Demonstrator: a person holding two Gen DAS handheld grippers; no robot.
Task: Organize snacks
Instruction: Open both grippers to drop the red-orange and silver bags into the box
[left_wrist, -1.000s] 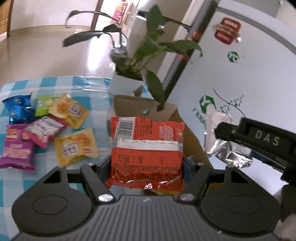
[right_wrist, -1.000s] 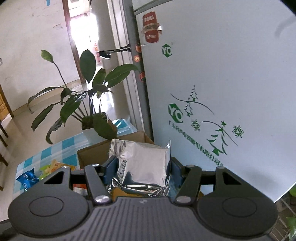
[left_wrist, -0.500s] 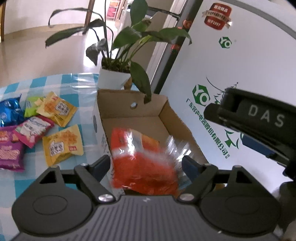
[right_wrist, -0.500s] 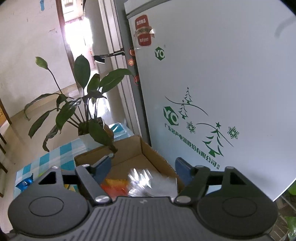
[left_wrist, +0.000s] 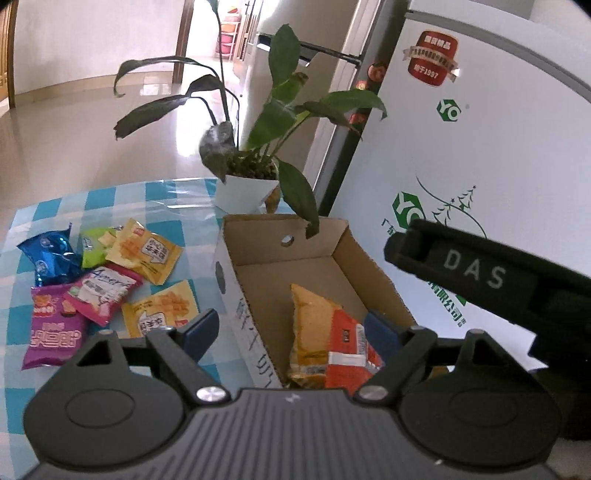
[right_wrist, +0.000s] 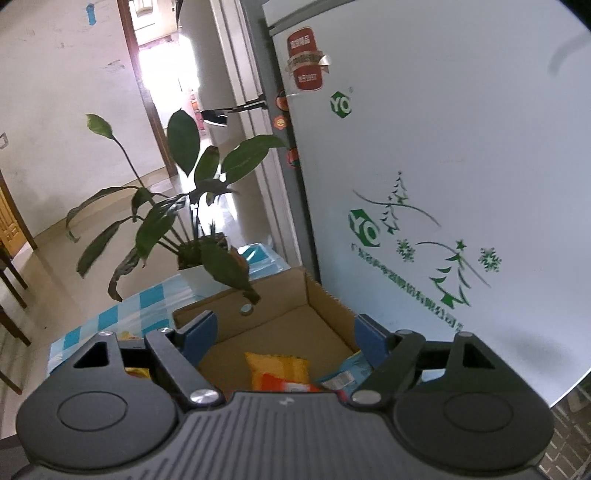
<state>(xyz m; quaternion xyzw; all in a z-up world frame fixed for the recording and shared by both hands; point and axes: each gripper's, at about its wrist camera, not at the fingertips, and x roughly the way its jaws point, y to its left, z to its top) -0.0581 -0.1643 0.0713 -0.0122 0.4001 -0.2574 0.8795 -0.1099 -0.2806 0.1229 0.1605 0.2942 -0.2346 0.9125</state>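
Claws: left (left_wrist: 291, 328), right (right_wrist: 282, 332) spread, empty | box (left_wrist: 373, 266): orange packet (left_wrist: 347, 354)

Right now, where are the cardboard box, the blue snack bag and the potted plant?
box (left_wrist: 284, 242): left wrist view, inner back wall.
blue bag (left_wrist: 48, 256): left wrist view, middle of its front.
plant (left_wrist: 243, 190): left wrist view, white pot's side.
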